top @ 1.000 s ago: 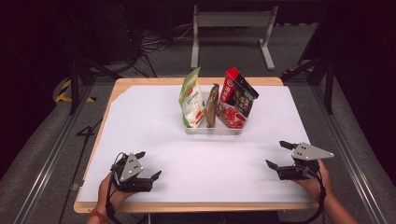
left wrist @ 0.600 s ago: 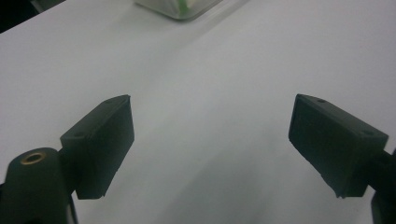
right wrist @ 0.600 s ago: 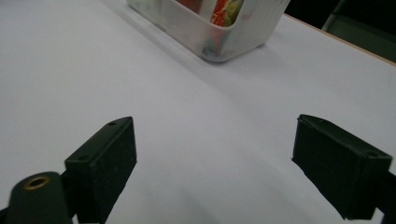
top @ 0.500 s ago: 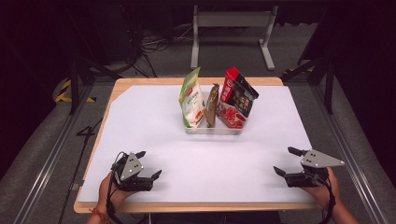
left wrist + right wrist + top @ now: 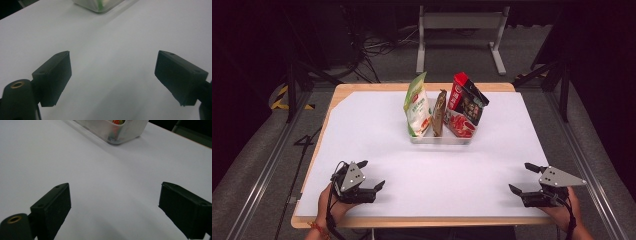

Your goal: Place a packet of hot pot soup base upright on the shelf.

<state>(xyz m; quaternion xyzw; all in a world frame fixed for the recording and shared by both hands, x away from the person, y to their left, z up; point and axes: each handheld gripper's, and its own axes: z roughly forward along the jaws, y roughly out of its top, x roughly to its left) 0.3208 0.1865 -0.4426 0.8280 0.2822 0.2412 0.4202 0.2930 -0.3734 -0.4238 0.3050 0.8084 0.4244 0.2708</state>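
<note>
The clear bin of upright snack packets stands mid-table, well apart from the left gripper and right gripper, both wide and empty, so each reach should probably approach level, aiming at a packet's top edge.

A wooden table bears a white sheet, with a clear tray of snack packets toward twelve o'clock.
</note>
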